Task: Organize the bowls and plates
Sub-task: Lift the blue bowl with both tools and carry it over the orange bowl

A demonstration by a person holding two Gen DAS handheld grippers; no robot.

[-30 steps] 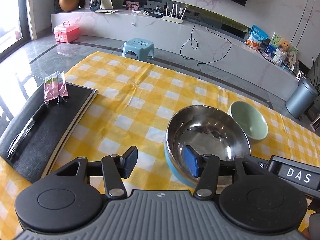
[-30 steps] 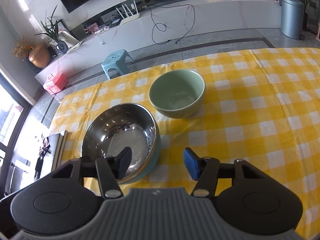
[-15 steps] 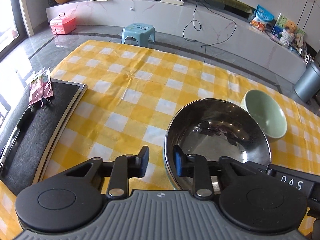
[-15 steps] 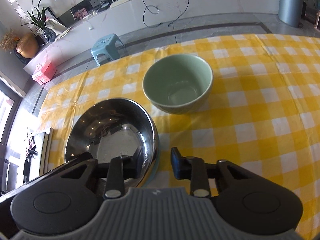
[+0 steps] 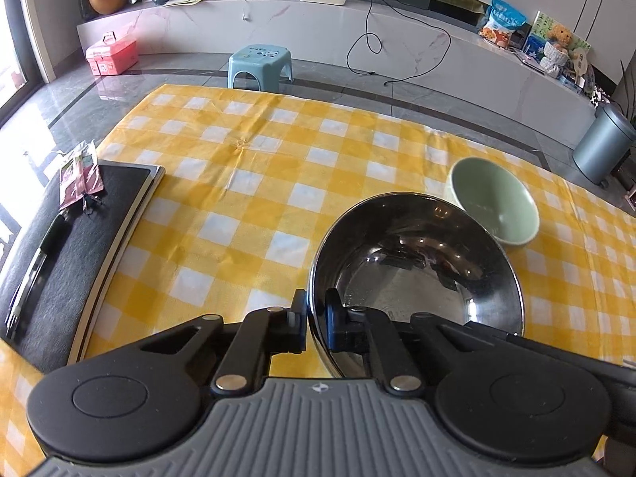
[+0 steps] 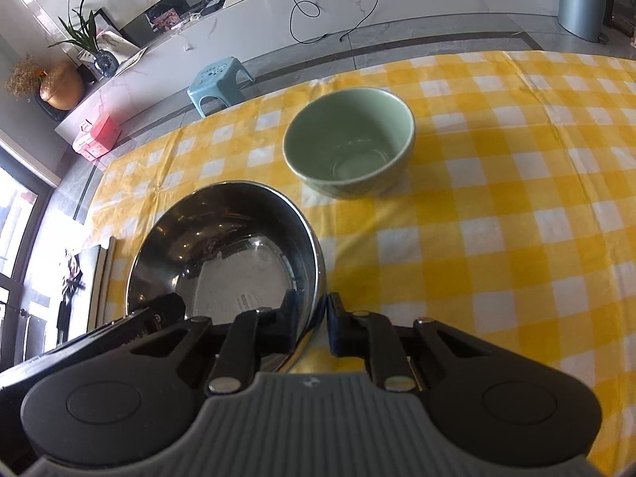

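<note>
While both of our grippers clamped the rim of the stainless steel bowl [image 5: 417, 262] from opposite sides, it sat low over the yellow-and-white checked tablecloth [image 5: 254, 183]; we could not tell whether it rested on the cloth or hung just above it. Our left gripper [image 5: 316, 318] had one finger outside the bowl's wall and one inside, the two pressed together on the near-left rim. Our right gripper [image 6: 312, 320] pinched the near-right rim [image 6: 318, 278] the same way, one pad inside, one outside. Seen from the right wrist, part of the left tool's black body [image 6: 159, 314] showed at the bowl's far edge.

Beyond the steel bowl stood the pale green ceramic bowl [image 6: 349, 143], upright and empty on the cloth. From the left wrist the steel rim overlapped the green bowl [image 5: 497, 202]; from the right wrist the two stood apart.

At the table's left edge lay a dark notebook [image 5: 79, 238] with a pen [image 5: 35, 270] and a pink packet [image 5: 79, 171] on it. Behind the table we saw a blue plastic stool [image 5: 260, 63], a pink case [image 5: 112, 52] and a grey bin [image 5: 604, 147] on the tiled floor.
</note>
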